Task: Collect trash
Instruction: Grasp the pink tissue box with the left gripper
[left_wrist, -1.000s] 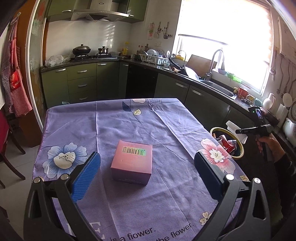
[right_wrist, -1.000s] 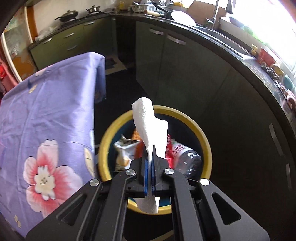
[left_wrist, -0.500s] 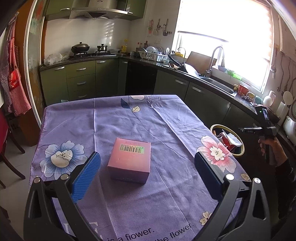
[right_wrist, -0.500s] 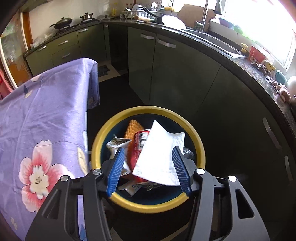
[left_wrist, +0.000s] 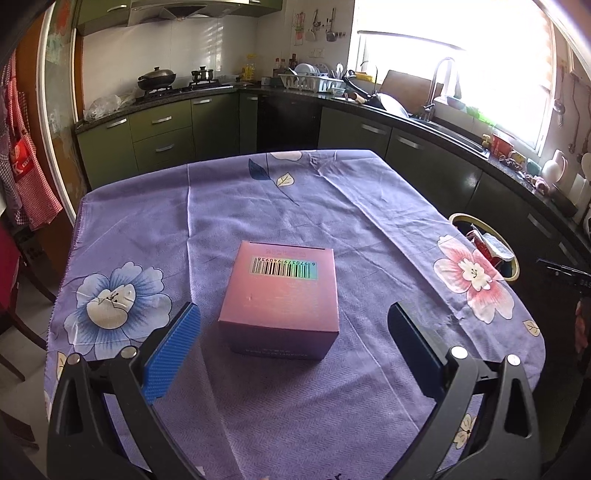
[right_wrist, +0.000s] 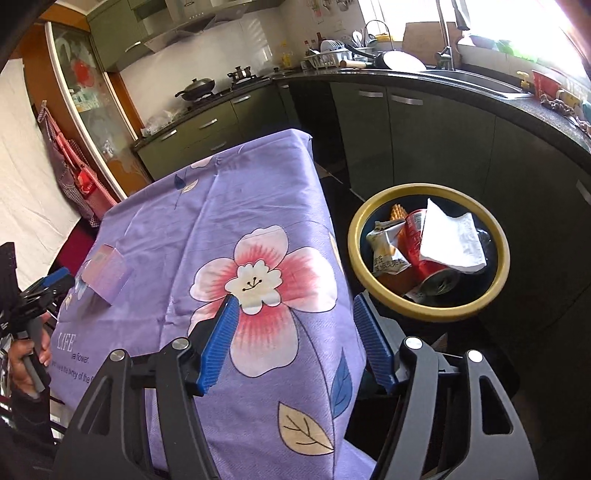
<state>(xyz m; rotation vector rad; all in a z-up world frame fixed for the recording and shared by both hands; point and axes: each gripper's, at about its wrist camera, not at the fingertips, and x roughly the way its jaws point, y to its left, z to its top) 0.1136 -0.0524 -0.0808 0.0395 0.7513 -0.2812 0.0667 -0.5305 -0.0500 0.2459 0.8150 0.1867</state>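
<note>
A pink box with a barcode on top sits mid-table on the purple flowered cloth. My left gripper is open and hovers just short of the box, one finger on each side, touching nothing. In the right wrist view the box and the left gripper show at far left. My right gripper is over the table's corner, its jaws opening with nothing between them. The white paper towel lies in the yellow-rimmed bin.
The bin stands on the floor off the table's right edge and also holds a red can and a snack wrapper. Dark cabinets and a counter curve behind it. A hand holds the left gripper's handle.
My right gripper opened and let go of the paper towel, which dropped into the bin; it then swung left over the table corner. My left gripper came down closer to the box.
</note>
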